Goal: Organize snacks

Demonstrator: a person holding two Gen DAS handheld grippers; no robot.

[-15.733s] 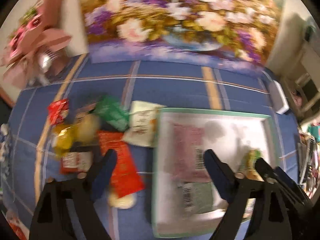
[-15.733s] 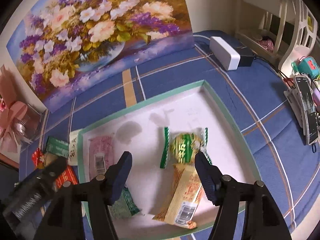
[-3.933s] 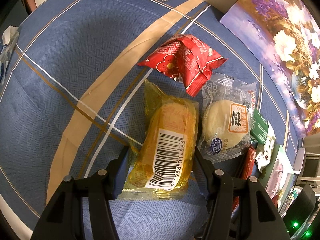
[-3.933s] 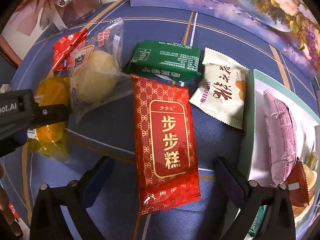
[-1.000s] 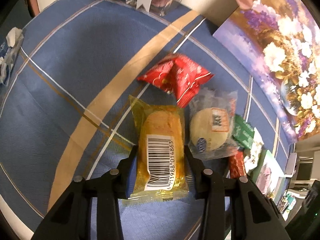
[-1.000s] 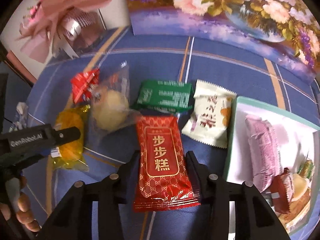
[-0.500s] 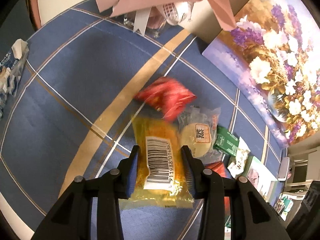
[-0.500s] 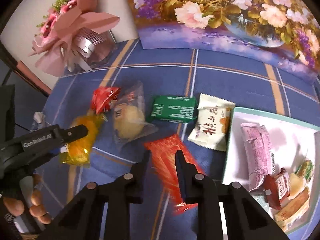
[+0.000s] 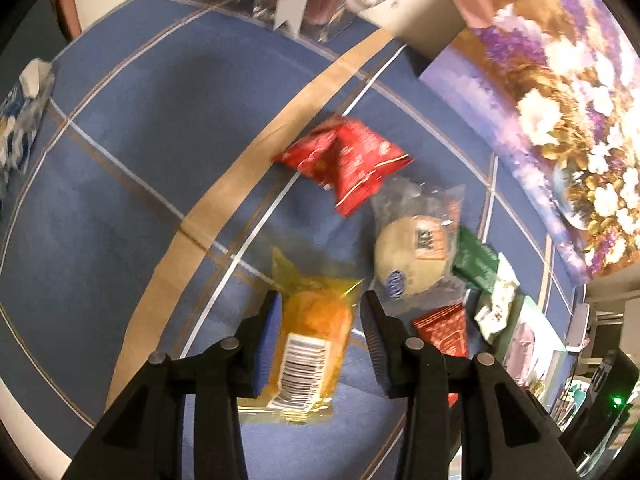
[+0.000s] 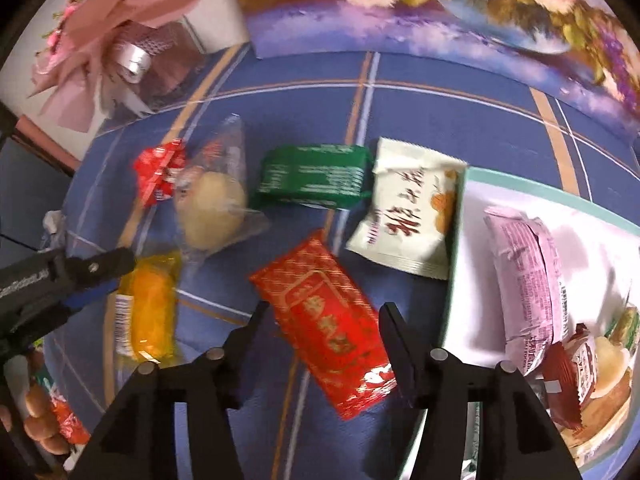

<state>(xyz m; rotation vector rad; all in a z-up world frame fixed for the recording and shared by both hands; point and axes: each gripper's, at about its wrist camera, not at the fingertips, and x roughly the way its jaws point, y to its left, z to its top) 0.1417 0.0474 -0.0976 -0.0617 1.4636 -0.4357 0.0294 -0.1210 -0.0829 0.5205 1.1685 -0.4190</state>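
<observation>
My left gripper (image 9: 318, 312) is shut on the yellow cake packet (image 9: 310, 346), lifted off the blue cloth; the packet also shows in the right wrist view (image 10: 146, 308). My right gripper (image 10: 320, 320) is shut on the long red packet (image 10: 326, 330), which hangs tilted between the fingers. On the cloth lie a small red packet (image 9: 348, 160), a clear-wrapped bun (image 9: 412, 256), a green packet (image 10: 314, 176) and a white packet (image 10: 408, 220). The white tray (image 10: 460, 240) at the right holds a pink packet (image 10: 528, 280) and other snacks.
A flower painting (image 10: 440, 8) stands along the back. A pink gift bouquet (image 10: 116, 28) sits at the back left. A blue-white wrapper (image 9: 20, 120) lies at the table's left edge. The left gripper's body (image 10: 48, 280) is close to the right gripper.
Both grippers have risen with their packets. The red packet has tilted in the right gripper. The yellow packet sits lower between the left fingers.
</observation>
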